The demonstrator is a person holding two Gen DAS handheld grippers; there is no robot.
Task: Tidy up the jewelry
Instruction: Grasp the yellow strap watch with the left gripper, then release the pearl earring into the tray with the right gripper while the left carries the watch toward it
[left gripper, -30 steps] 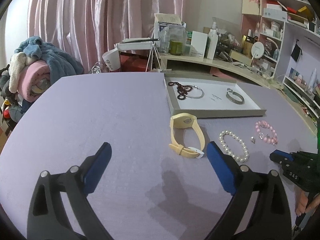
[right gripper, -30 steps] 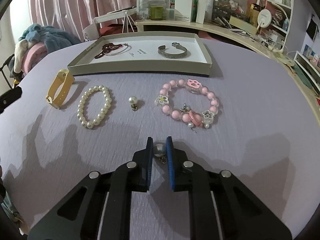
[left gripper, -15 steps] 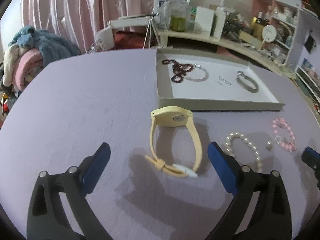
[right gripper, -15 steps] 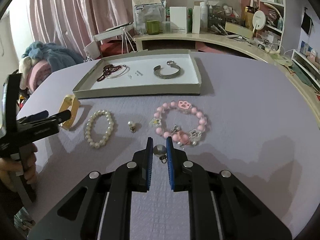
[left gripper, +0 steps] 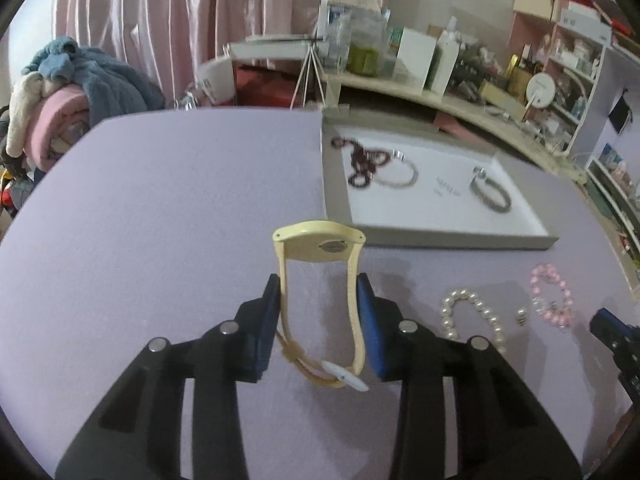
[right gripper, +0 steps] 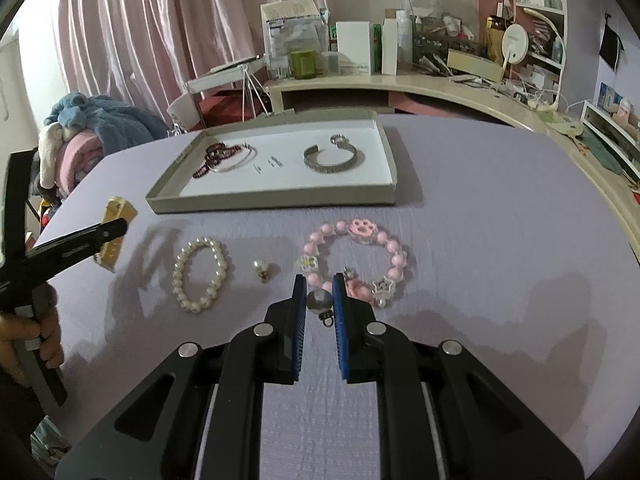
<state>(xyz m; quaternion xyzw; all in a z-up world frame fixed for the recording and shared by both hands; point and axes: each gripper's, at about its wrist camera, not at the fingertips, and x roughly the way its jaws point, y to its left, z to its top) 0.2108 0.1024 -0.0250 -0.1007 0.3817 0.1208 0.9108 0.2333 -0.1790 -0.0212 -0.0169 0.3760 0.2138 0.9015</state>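
A yellow watch stands on its buckled strap on the lilac table. My left gripper straddles it, jaws closing, and both blue pads touch the strap's two sides. My right gripper is shut on a grey pearl earring, held above the table near the pink bead bracelet. A white pearl bracelet and a second earring lie left of it. The grey tray behind holds a dark bead string, a thin bangle and a silver cuff.
A pile of clothes and blankets sits past the table's far left edge. A curved desk crowded with boxes and bottles runs behind the table, with shelves at the right. A person's hand grips the left tool's handle.
My left gripper came forward over the yellow watch and its wide jaws drew in onto the strap. My right gripper rose a little with the earring still held.
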